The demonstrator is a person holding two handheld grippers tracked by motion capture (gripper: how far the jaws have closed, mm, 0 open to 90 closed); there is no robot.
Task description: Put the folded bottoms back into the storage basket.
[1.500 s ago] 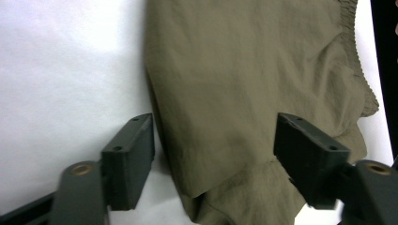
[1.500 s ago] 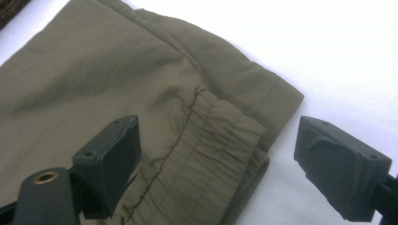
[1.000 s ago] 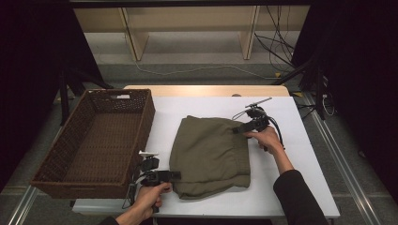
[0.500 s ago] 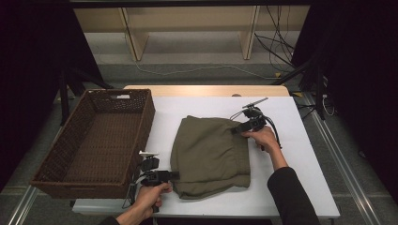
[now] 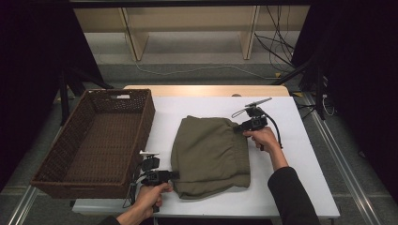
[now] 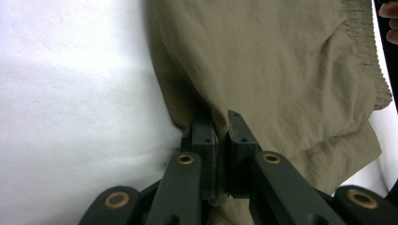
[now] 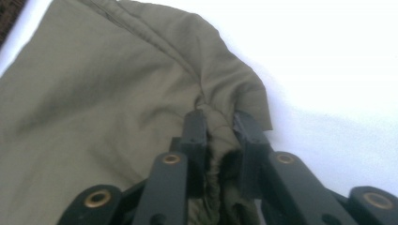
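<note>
- The folded olive garment (image 5: 211, 154), mid-frame on the worktop (image 5: 300, 187), is pinched by the left claw (image 5: 174, 175) and by the just-closing right claw (image 5: 236, 128).
- Lifting it into the wicker basket (image 5: 56, 178) at the left appears to remain.

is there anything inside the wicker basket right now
No, the high view shows the wicker basket with only its bare woven bottom, while the folded olive garment lies on the white table beside it.
</note>
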